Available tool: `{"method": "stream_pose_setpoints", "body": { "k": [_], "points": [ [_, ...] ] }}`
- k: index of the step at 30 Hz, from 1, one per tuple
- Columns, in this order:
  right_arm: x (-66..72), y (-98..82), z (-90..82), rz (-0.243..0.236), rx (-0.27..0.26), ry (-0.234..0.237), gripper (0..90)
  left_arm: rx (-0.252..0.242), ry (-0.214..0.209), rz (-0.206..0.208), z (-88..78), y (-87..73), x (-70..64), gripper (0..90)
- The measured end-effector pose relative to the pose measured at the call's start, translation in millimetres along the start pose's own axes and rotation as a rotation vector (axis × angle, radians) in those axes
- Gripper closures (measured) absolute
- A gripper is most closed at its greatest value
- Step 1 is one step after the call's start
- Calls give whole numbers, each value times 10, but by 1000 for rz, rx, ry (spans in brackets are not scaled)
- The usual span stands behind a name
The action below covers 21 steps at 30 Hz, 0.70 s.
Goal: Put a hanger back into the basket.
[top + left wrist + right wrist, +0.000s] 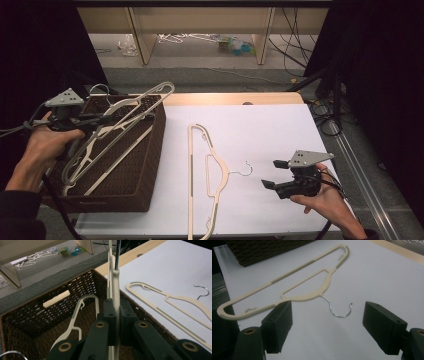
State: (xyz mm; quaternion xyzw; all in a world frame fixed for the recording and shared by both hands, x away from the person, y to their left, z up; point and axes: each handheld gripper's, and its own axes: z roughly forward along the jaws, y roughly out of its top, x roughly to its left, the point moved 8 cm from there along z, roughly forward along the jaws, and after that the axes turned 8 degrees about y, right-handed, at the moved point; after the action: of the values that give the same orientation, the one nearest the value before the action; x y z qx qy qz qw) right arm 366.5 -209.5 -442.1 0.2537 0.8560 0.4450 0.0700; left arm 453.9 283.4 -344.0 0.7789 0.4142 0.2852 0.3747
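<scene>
High view: left gripper (pixel 102 120) over wicker basket (pixel 145 170) at bench left, clamping a cream hanger (pixel 131 106).

Left gripper view: fingers (pixel 110 312) pinched on that hanger's (pixel 115 290) bar.

Right gripper view: right gripper (pixel 327 322) fingers spread, nothing between; second hanger (pixel 307 293) flat on bench just beyond.
</scene>
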Motion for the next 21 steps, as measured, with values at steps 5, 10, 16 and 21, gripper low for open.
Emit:
{"method": "stream_pose_setpoints", "body": {
  "k": [5,10,16,21],
  "points": [
    [2,-23,14,-3,6,0,246,1,10,-36,-17,-159,112,858],
    [6,-43,28,-1,11,7,245,10,18,-55,-43,-255,166,858],
    [-1,-57,30,-1,16,4,244,15,25,-72,-63,-349,232,858],
    [0,-76,37,3,24,10,243,11,38,-105,-40,-434,304,858]
  ]
}}
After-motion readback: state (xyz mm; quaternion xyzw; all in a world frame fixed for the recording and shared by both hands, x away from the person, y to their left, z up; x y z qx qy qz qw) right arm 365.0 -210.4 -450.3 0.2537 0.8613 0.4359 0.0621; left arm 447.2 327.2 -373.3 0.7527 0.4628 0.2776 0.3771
